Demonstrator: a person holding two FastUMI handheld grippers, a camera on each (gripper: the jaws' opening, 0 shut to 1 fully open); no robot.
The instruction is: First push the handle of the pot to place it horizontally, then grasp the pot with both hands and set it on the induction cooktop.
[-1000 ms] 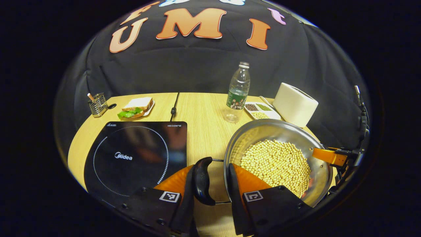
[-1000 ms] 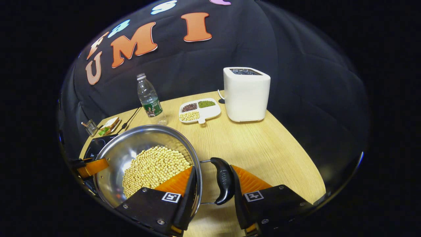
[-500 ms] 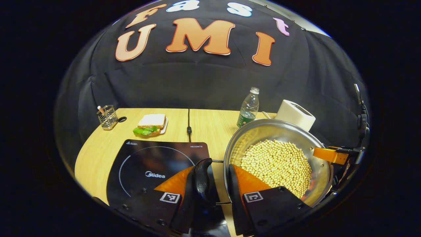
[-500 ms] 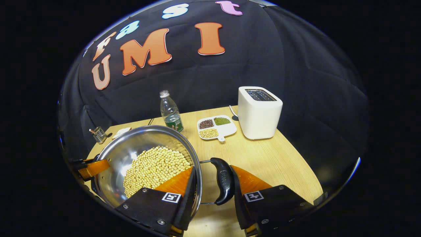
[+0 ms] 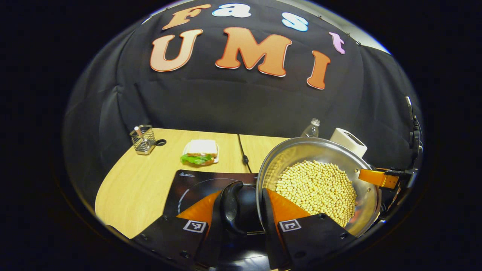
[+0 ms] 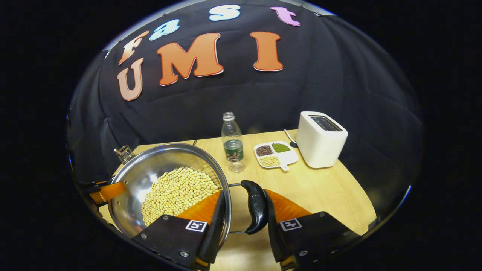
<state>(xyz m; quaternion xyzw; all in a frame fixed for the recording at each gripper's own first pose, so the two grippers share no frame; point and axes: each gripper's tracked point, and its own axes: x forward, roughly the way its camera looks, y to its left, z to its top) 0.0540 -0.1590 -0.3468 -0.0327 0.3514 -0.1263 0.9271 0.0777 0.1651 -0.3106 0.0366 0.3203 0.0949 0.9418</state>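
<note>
While pot [image 5: 320,184] hangs over cooktop [image 5: 196,180] edge, my left gripper [image 5: 241,210] and right gripper [image 6: 241,210] clamp its side handles. Risk: uneven lowering tilts pot, soybeans [image 6: 177,192] spill; handle slips.

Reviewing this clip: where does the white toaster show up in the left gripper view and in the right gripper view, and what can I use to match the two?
Left gripper view: the toaster peeks over the far rim of the pot, right of centre.
Right gripper view: the toaster stands in full on the table, right of centre, beside the divided dish.
Shared landmark: the water bottle, left of the toaster in both.
</note>
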